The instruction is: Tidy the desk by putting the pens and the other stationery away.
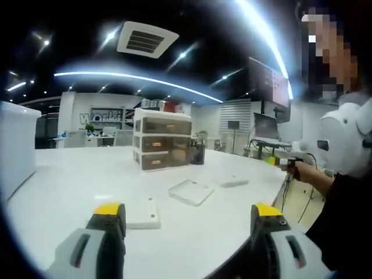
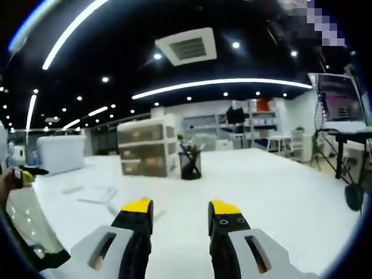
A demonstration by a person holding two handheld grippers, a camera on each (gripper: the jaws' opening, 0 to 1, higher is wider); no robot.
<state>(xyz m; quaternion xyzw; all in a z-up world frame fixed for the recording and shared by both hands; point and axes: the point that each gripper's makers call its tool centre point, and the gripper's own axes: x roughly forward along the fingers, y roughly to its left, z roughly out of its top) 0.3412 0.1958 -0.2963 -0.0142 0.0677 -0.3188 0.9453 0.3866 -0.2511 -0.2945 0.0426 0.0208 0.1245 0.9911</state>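
Observation:
My left gripper [image 1: 188, 212] hangs open over the near edge of the white desk [image 1: 75, 174], nothing between its yellow-tipped jaws. Just beyond lie a white flat eraser-like block [image 1: 143, 213], a clear flat case [image 1: 190, 191] and a small white piece [image 1: 232, 181]. A black pen cup [image 1: 197, 154] stands beside a three-drawer organiser [image 1: 161, 139]. My right gripper [image 2: 180, 208] is open and empty, raised over the desk [image 2: 273, 186], facing the pen cup [image 2: 190, 163] and the organiser [image 2: 145, 150]. The flat pieces [image 2: 96, 195] lie to its left.
A white box [image 1: 17, 145] stands at the desk's left end, also the white box [image 2: 61, 152] behind the flat pieces. The right gripper [image 1: 293, 163] shows in a person's hand at the desk's right edge. A monitor [image 2: 340, 96] on a wheeled stand sits at the right.

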